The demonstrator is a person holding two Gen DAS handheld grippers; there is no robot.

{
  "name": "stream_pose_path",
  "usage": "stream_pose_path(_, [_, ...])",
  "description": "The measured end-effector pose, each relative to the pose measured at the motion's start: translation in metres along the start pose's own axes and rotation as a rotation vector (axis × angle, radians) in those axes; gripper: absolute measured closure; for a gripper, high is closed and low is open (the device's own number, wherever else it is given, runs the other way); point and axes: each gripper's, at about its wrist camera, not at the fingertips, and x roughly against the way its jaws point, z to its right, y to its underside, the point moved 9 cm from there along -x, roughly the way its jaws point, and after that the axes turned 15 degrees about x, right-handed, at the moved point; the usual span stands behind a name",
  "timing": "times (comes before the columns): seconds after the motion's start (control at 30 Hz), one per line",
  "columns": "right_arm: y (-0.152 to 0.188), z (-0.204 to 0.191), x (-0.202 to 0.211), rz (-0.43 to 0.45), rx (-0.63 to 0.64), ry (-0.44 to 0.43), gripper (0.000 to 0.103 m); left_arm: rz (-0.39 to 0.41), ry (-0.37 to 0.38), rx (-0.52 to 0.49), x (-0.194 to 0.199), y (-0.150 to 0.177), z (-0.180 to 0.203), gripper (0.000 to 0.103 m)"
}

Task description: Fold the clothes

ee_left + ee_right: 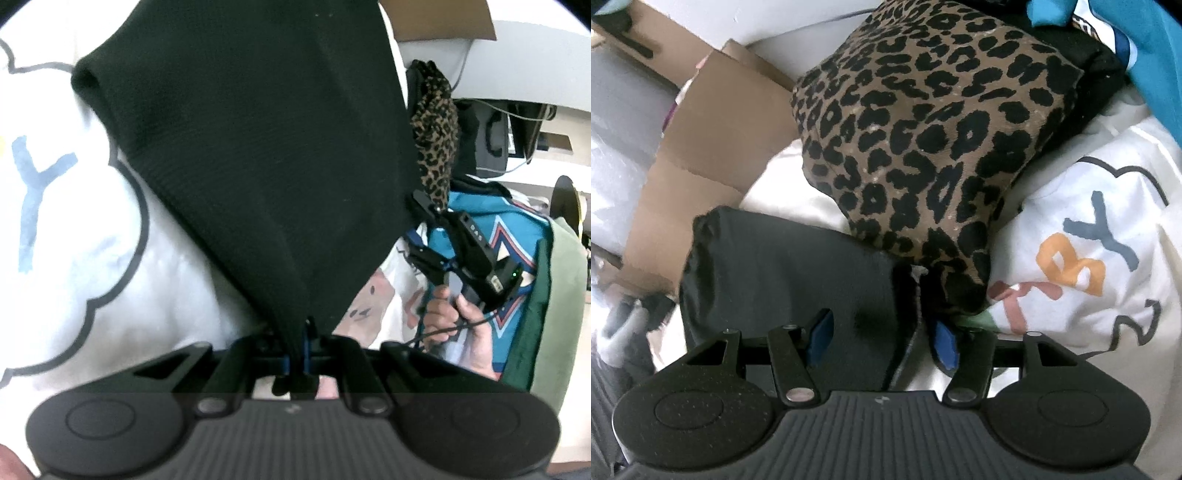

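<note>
Clothes are what I'm handling, and the piece in hand is a black ribbed-knit garment [258, 147] with a leopard-print brown-and-black panel [923, 147] that seems part of it or bunched with it; I can't tell which. My left gripper [297, 354] is clamped tight on a gathered corner of the black knit, and the cloth fans up and away from the jaws, lifted clear of the white printed bedsheet [74, 221] below. My right gripper [882, 339] has its blue-padded jaws apart, with a black fabric edge running between them where the leopard panel meets the dark cloth; from the left wrist view it sits at the garment's far edge, near the leopard part.

I judge this to be a two-corner hold being set up, either to spread the piece or to carry one edge over. The right jaws would need to close on that edge before any pull. A teal patterned garment [498, 236] lies beyond.
</note>
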Motion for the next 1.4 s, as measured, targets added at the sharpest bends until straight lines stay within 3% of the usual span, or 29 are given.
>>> stream_pose_path(0.2, [-0.008,0.003,-0.004,0.072,-0.109,-0.093,0.045,0.005,-0.015,-0.009,0.002,-0.001,0.001,0.096])
stream_pose_path(0.3, [-0.008,0.009,-0.014,0.063,-0.117,-0.086,0.063,0.008,-0.030,-0.014,-0.001,0.000,0.001,0.097])
stream_pose_path(0.33, [-0.007,0.010,-0.016,0.051,-0.123,-0.090,0.080,0.009,-0.032,-0.013,0.000,0.000,0.002,0.097])
stream_pose_path(0.37, [-0.007,0.010,-0.018,0.040,-0.127,-0.094,0.090,0.011,-0.034,-0.012,0.001,0.000,0.003,0.097])
stream_pose_path(0.43, [-0.008,0.005,-0.014,0.044,-0.119,-0.106,0.092,0.012,-0.040,-0.015,0.004,0.000,0.004,0.097])
stream_pose_path(0.87, [-0.001,-0.033,0.012,0.002,-0.205,-0.146,0.094,0.084,-0.146,-0.124,0.076,-0.024,0.030,0.098])
stream_pose_path(1.1, [0.024,-0.043,0.012,-0.035,-0.266,-0.177,0.098,0.133,-0.173,-0.128,0.108,-0.033,0.029,0.098])
stream_pose_path(1.4, [0.030,-0.086,0.021,-0.072,-0.221,-0.243,0.100,0.215,-0.172,-0.105,0.160,-0.043,0.027,0.098])
